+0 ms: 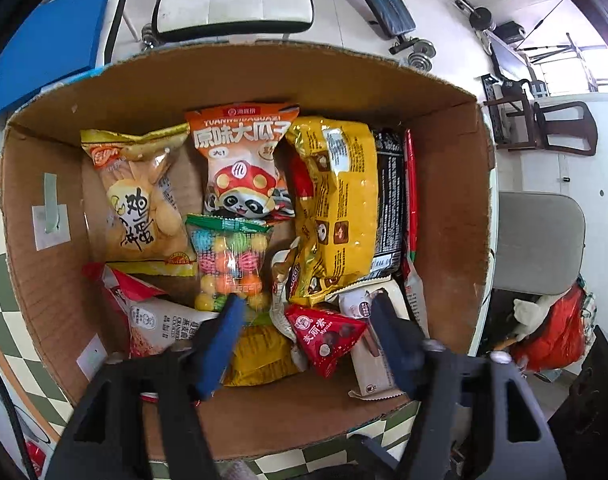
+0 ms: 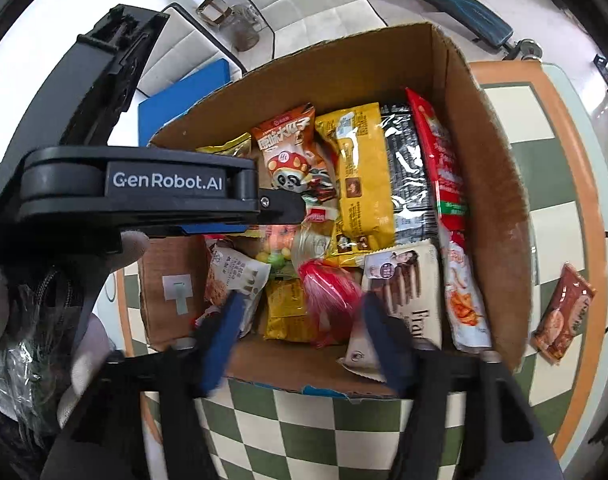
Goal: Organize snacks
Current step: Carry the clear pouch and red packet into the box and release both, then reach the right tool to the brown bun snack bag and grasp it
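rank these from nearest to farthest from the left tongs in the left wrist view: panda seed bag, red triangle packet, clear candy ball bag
1. red triangle packet, lying between the fingers of the left tongs
2. clear candy ball bag, just beyond the left fingertip
3. panda seed bag, against the box's far wall

Snack packets point(image 1: 331, 208) lie packed in the box point(image 1: 447, 184) on the table point(image 2: 551, 152); one packet point(image 2: 563, 316) lies outside, right.

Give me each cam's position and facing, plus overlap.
Left wrist: on the left gripper, looking steeply down into the brown cardboard box; only its own open blue fingers show.
Right wrist: on the right gripper, looking down from the box's near edge; left gripper and a gloved hand show.
Shared: box, orange panda snack bag.
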